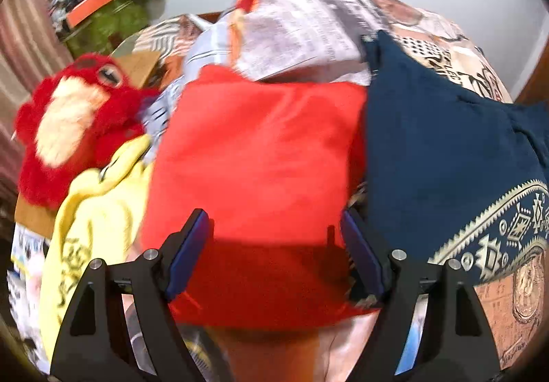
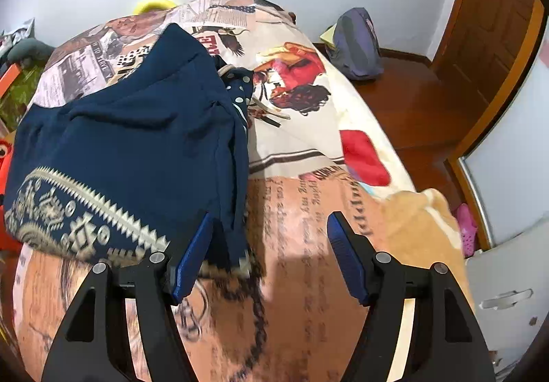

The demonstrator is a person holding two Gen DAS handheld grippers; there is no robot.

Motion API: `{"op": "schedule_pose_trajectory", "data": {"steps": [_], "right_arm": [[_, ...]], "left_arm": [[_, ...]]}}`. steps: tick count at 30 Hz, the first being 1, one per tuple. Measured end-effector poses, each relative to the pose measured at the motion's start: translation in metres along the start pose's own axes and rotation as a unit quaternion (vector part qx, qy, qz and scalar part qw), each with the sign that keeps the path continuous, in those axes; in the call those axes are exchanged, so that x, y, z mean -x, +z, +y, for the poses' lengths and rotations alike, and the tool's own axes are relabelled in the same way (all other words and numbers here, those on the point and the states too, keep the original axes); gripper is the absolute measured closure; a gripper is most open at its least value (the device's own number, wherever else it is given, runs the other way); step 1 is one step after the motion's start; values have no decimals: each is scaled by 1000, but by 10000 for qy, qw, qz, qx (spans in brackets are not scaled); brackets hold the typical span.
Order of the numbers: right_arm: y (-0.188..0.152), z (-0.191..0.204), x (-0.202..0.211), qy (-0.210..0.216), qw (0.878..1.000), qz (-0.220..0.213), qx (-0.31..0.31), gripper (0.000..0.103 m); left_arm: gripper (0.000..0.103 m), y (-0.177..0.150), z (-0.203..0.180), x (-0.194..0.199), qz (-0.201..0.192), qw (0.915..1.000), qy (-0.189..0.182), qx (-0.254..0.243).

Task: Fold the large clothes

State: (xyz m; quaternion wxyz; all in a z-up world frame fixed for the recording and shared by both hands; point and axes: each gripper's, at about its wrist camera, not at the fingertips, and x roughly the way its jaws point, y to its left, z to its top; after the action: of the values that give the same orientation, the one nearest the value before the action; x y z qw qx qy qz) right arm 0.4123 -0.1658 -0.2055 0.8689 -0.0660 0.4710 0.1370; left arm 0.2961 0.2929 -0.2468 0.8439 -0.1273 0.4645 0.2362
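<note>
A folded red garment (image 1: pixel 254 155) lies on the printed bedspread (image 1: pixel 394 22), with a folded navy garment (image 1: pixel 446 155) with a cream patterned border to its right. My left gripper (image 1: pixel 274 227) is open, its blue pads (image 1: pixel 192 245) standing over the red garment's near edge. In the right wrist view the navy garment (image 2: pixel 130 148) lies at the left on the bedspread (image 2: pixel 308 210). My right gripper (image 2: pixel 269 227) is open and empty, its left pad (image 2: pixel 195 251) at the navy garment's near right corner.
A red plush toy (image 1: pixel 75 121) and a yellow garment (image 1: pixel 96 217) lie left of the red garment. A green toy (image 1: pixel 113 15) sits at the back left. A purple bag (image 2: pixel 357 42), wooden floor (image 2: pixel 411 100), a door and a pink slipper (image 2: pixel 466 227) are right of the bed.
</note>
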Motion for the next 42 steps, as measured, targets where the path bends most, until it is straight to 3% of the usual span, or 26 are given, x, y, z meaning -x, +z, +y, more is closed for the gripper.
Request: {"op": "schedule_pose_trajectory", "data": {"steps": [4, 8, 10, 13, 18, 24, 28, 33, 38, 41, 42], "right_arm": [[-3, 4, 22, 39, 9998, -153, 116, 37], [-4, 15, 41, 132, 9990, -370, 199, 37], [-5, 23, 50, 220, 9982, -475, 281, 37], [-7, 35, 57, 362, 9968, -613, 375, 37], [-11, 57, 61, 546, 9941, -726, 597, 36], [-14, 75, 49, 665, 9934, -647, 676, 36], [-15, 81, 36, 773, 9944, -443, 574, 36], [-14, 85, 23, 858, 9944, -365, 501, 36], [-8, 90, 13, 899, 9945, -295, 458, 36], [-8, 95, 7, 904, 9946, -224, 461, 36], [-8, 98, 4, 901, 9947, -184, 470, 36]], "left_arm": [[25, -10, 14, 23, -37, 9983, -386, 435], [25, -17, 16, 42, 6, 9861, -1321, 1005], [25, -21, 10, 45, 78, 9780, -1710, 1194], [25, -30, -4, 41, 301, 9580, -2447, 1463], [25, -46, -26, 19, 740, 9278, -3207, 1756], [28, -53, -44, -9, 1032, 9060, -3582, 2007], [34, -45, -56, -18, 945, 9021, -3682, 2041], [34, -36, -63, -30, 828, 9052, -3633, 2041], [34, -39, -65, -59, 839, 8969, -3640, 2368], [34, -38, -68, -68, 770, 8867, -3685, 2683], [35, -34, -70, -68, 735, 8876, -3652, 2708]]}}
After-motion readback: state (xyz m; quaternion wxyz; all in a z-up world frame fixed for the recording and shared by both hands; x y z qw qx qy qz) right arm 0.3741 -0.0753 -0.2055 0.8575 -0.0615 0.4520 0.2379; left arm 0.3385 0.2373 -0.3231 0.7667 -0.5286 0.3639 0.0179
